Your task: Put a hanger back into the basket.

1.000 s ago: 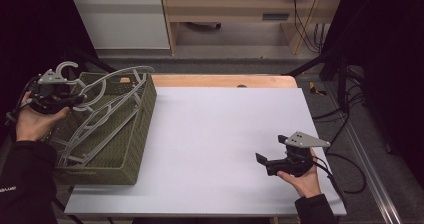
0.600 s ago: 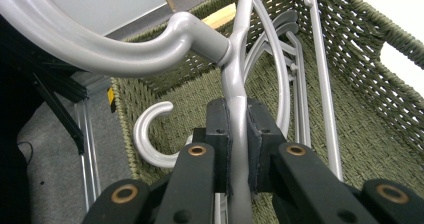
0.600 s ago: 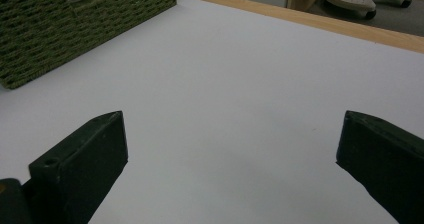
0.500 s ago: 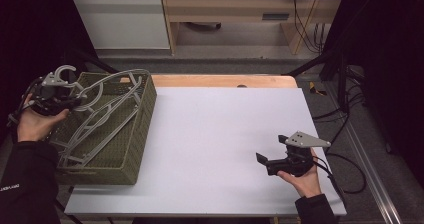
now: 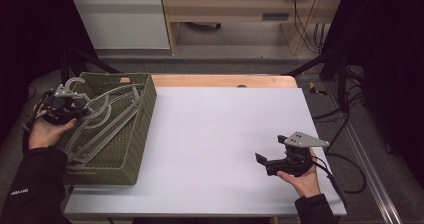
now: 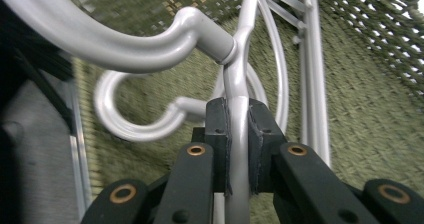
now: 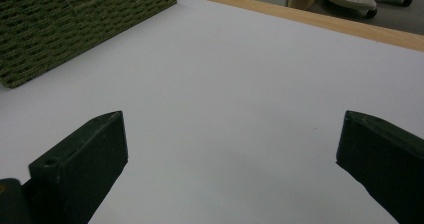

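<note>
So the setup is a white table top (image 5: 220, 134) with a wooden strip along its far edge, in a pretty dark room; there's pale furniture and some cables on the floor across the top of the high view.

At the left of the frame sits a green woven basket (image 5: 135, 139), and it's holding a bunch of grey plastic hangers (image 5: 100, 121) lying in a loose pile, their hooks pointing toward the upper left corner of the basket. Can't tell exactly how many there are, they overlap a lot.

The left gripper (image 5: 75, 111) is over the basket's upper-left end, held in the person's left hand (image 5: 42, 131). In the left gripper view its jaws are pinched tight on the neck of one hanger (image 6: 237, 134), right below where the hook (image 6: 140, 49) curves off to the upper left. A second hook shows just behind it, with the basket weave underneath.

The right gripper (image 5: 272, 161) is at the lower right of the high view, just above the bare table, well apart from the basket. Its jaws are spread wide with nothing between them, and the basket corner (image 7: 60, 29) shows at the upper left of its own view.
</note>
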